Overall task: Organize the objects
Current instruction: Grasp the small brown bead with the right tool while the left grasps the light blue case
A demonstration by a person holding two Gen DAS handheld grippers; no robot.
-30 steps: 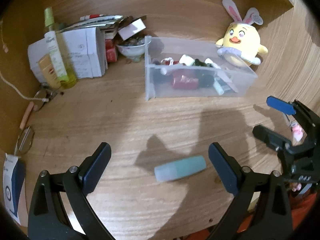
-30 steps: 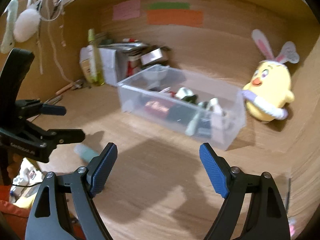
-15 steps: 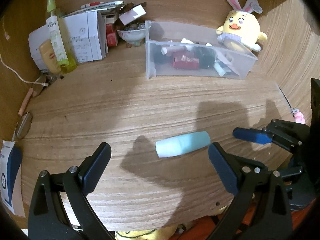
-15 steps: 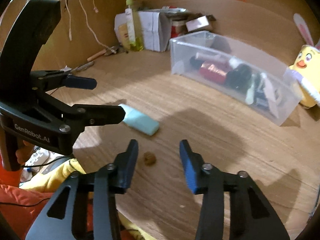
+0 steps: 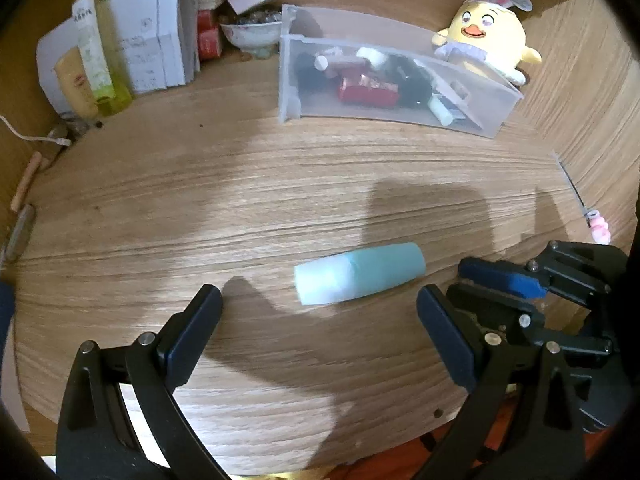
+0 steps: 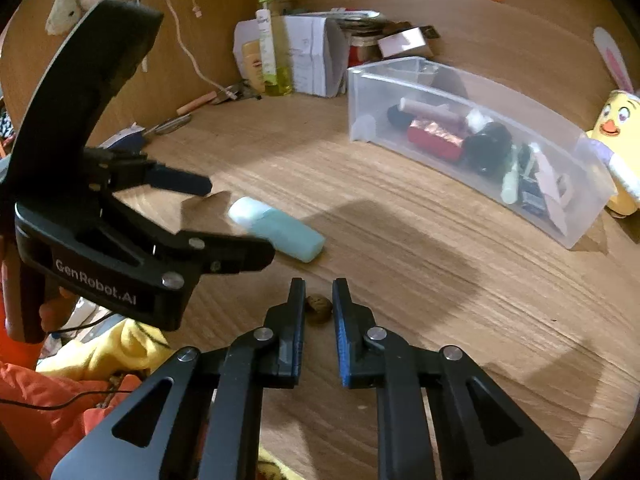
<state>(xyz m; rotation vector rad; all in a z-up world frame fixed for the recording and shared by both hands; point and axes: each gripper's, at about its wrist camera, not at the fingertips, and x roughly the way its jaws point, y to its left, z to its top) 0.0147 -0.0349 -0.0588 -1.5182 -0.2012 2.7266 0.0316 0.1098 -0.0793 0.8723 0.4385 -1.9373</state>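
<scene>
From the left wrist, the left gripper [image 5: 319,312] spreads wide over the desk [image 5: 200,208], a pale teal tube [image 5: 359,278] lying flat just ahead between its fingers, untouched. From the right wrist, the right gripper [image 6: 319,302] has just closed narrow around a small brown lump [image 6: 319,309]; the clear bin [image 6: 472,148] sits well beyond.

Grained wooden desk [image 5: 280,184], translucent plastic bin [image 5: 384,110], plush chick [image 5: 486,38].
</scene>
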